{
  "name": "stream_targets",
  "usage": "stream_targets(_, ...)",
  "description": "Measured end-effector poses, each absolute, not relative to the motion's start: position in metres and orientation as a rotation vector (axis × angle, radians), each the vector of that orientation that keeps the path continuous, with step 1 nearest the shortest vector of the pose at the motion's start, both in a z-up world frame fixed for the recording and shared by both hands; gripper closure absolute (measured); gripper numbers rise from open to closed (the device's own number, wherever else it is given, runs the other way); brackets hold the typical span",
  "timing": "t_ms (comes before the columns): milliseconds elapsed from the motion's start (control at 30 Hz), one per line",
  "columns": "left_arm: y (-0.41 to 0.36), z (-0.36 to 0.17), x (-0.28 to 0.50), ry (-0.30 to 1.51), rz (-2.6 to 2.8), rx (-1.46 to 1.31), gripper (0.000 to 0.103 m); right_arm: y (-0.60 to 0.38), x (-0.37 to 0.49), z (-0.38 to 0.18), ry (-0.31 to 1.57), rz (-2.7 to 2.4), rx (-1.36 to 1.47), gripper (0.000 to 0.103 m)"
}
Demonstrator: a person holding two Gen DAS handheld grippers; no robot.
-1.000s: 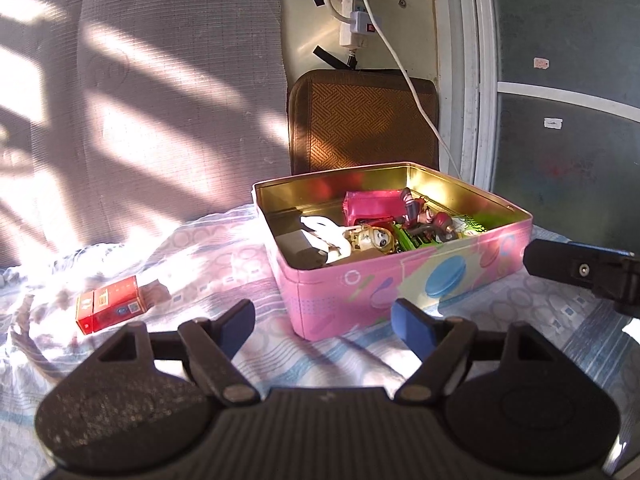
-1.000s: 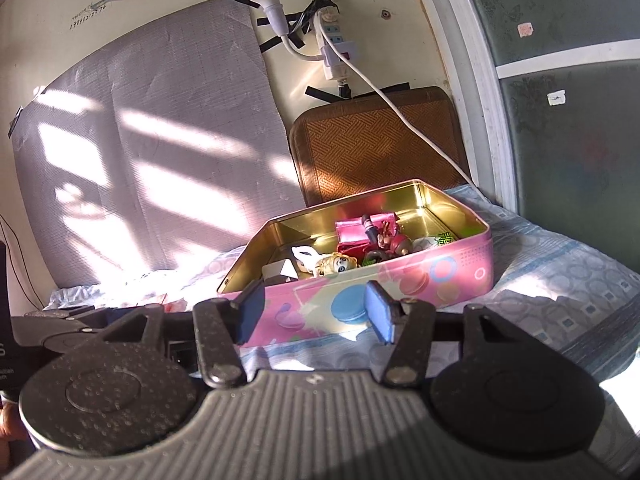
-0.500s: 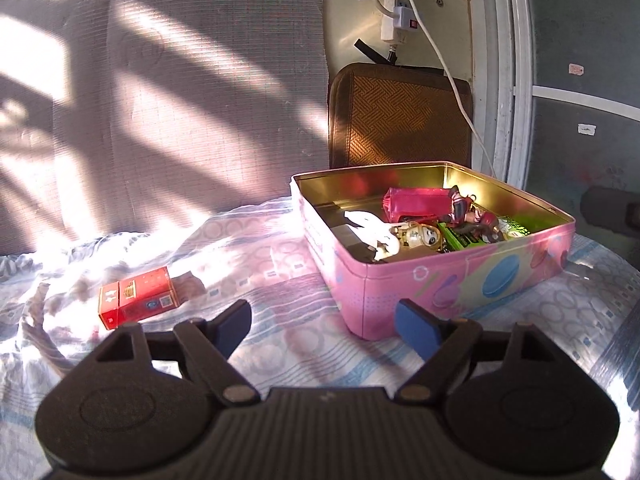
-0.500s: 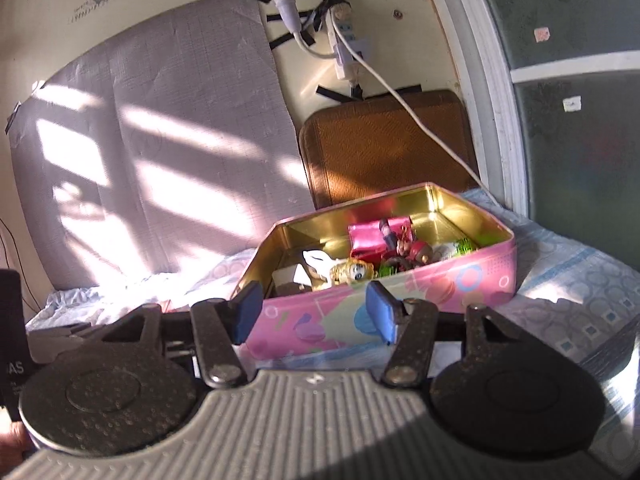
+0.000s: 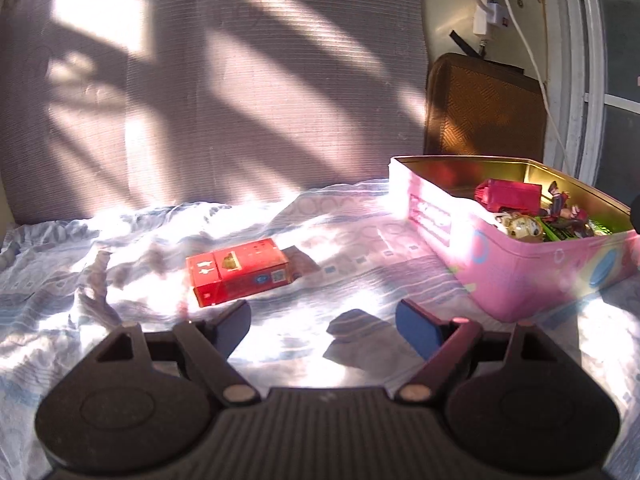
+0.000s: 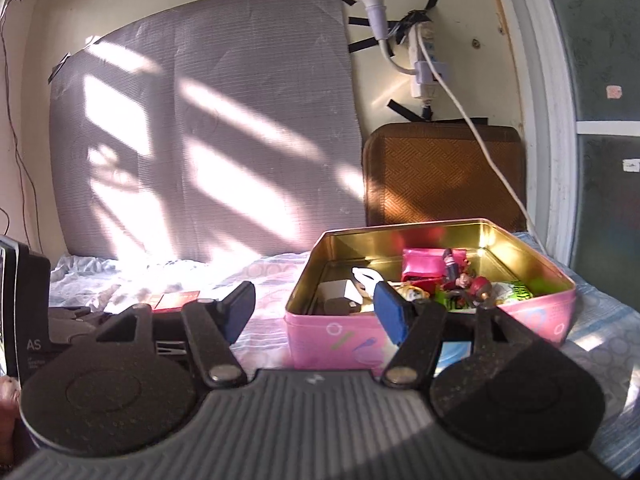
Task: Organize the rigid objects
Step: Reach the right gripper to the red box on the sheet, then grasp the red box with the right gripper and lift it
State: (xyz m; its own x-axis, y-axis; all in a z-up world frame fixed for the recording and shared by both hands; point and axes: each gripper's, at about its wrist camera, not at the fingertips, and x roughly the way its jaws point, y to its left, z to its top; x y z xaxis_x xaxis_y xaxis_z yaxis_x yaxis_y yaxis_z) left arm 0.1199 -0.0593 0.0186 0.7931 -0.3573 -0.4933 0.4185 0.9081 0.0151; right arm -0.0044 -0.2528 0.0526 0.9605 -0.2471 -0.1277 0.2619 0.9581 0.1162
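A small red box [image 5: 240,272] lies on the patterned bedsheet, just ahead and slightly left of my left gripper [image 5: 324,326], which is open and empty. An open pink tin [image 5: 532,276] with a gold inside stands to the right and holds several small toys, among them a magenta case [image 5: 510,196]. In the right wrist view the pink tin [image 6: 332,332] sits right behind my right gripper [image 6: 316,312], which is open and empty. The red box [image 6: 176,300] shows low at the left there.
A grey mat [image 6: 200,152] and a brown woven cushion [image 6: 440,176] lean on the wall behind the bed. A power strip with a white cable [image 6: 424,68] hangs above the cushion. A window frame [image 6: 560,120] is at the right. The left gripper's body [image 6: 28,320] shows at the far left.
My left gripper has swung left, so the red box is now near its centre and the tin has slid to the right. My right gripper has shifted slightly left and stays open.
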Motion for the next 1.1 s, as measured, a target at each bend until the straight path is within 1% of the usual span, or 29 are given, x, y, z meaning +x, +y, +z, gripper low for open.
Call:
stream_targets(167, 0.011, 0.016, 0.159, 0.529, -0.217, -0.031, 0.021, -0.227, 0.042, 0.054, 0.174, -0.119, 0.064, 0.036)
stream_targets(333, 0.072, 0.012, 0.181, 0.549, -0.064, -0.297, 0.021, -0.197, 0.124, 0.047, 0.321, 0.024, 0.029, 0.035)
stream_targets(367, 0.079, 0.014, 0.182, 0.535, -0.045, -0.325, 0.021, -0.190, 0.142, 0.045, 0.346, 0.045, 0.025, 0.029)
stream_targets(400, 0.085, 0.016, 0.181, 0.520, -0.023, -0.341, 0.021, -0.182, 0.160, 0.042, 0.364, 0.063, 0.018, 0.020)
stream_targets(433, 0.088, 0.017, 0.181, 0.509, -0.014, -0.355, 0.021, -0.175, 0.174, 0.041, 0.372, 0.068, 0.010, 0.016)
stream_targets(500, 0.095, 0.018, 0.181, 0.497, -0.006, -0.386, 0.020, -0.159, 0.206, 0.037, 0.375, 0.044, -0.006, 0.010)
stream_targets(567, 0.097, 0.018, 0.183, 0.501, -0.009, -0.398, 0.020, -0.149, 0.233, 0.034, 0.379, 0.014, -0.025, 0.006)
stream_targets(667, 0.096, 0.018, 0.183, 0.508, -0.033, -0.415, 0.020, -0.142, 0.267, 0.029, 0.410, -0.044, -0.047, 0.006)
stream_targets(867, 0.092, 0.019, 0.183, 0.506, -0.059, -0.416, 0.017, -0.159, 0.305, 0.018, 0.582, -0.041, 0.055, 0.005)
stream_targets(900, 0.091, 0.018, 0.183, 0.509, -0.060, -0.413, 0.017, -0.159, 0.305, 0.017, 0.595, -0.033, 0.051, 0.005)
stream_targets(967, 0.091, 0.017, 0.185, 0.518, -0.061, -0.410, 0.017, -0.157, 0.298, 0.016, 0.587, -0.034, 0.030, 0.012)
stream_targets(1100, 0.082, 0.015, 0.185, 0.528, -0.115, -0.382, 0.017, -0.163, 0.257, 0.015, 0.587, 0.011, 0.021, 0.012)
